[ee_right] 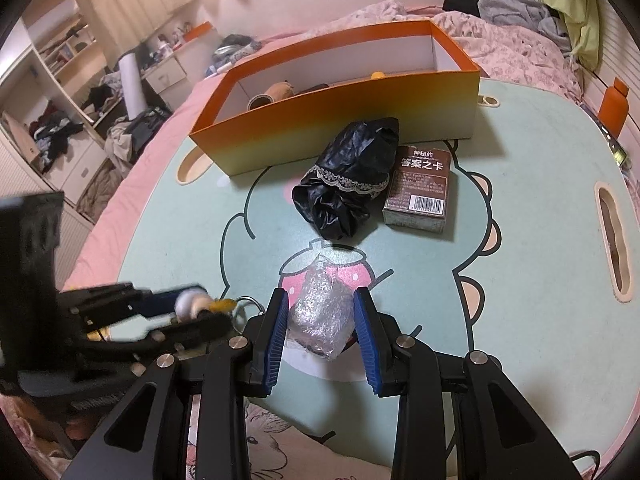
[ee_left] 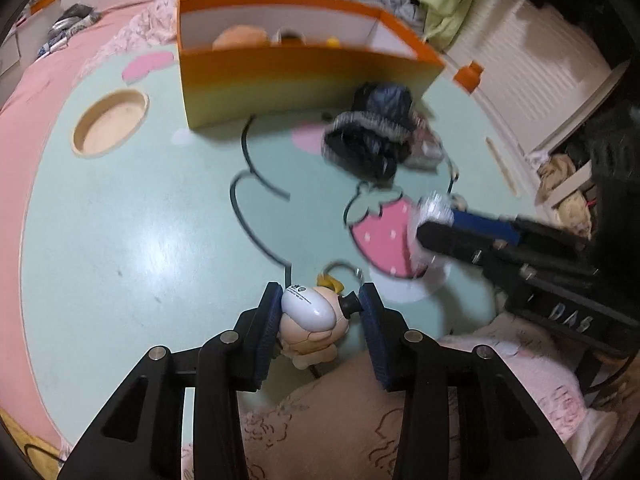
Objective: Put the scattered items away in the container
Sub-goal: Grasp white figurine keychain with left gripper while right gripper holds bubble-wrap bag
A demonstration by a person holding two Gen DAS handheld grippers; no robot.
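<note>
My left gripper (ee_left: 320, 300) is shut on a small doll keychain (ee_left: 308, 312) with a white egg-shaped head, near the front edge of the mint-green table (ee_left: 120, 220). To its right, my right gripper (ee_right: 320, 300) is shut on a silvery plastic-wrapped packet (ee_right: 320, 316) over the printed strawberry. The orange box (ee_right: 360, 120) stands open at the back of the table with a plush toy (ee_left: 240, 38) and other small items inside. In front of it lie a black lace-trimmed bag (ee_right: 348, 176) and a brown card box (ee_right: 418, 188).
A round cup recess (ee_left: 110, 124) is sunk into the table at the left and a slot handle (ee_right: 612, 240) at the right. An orange bottle (ee_right: 614, 108) stands beyond the right edge. Pink bedding and piled clothes surround the table.
</note>
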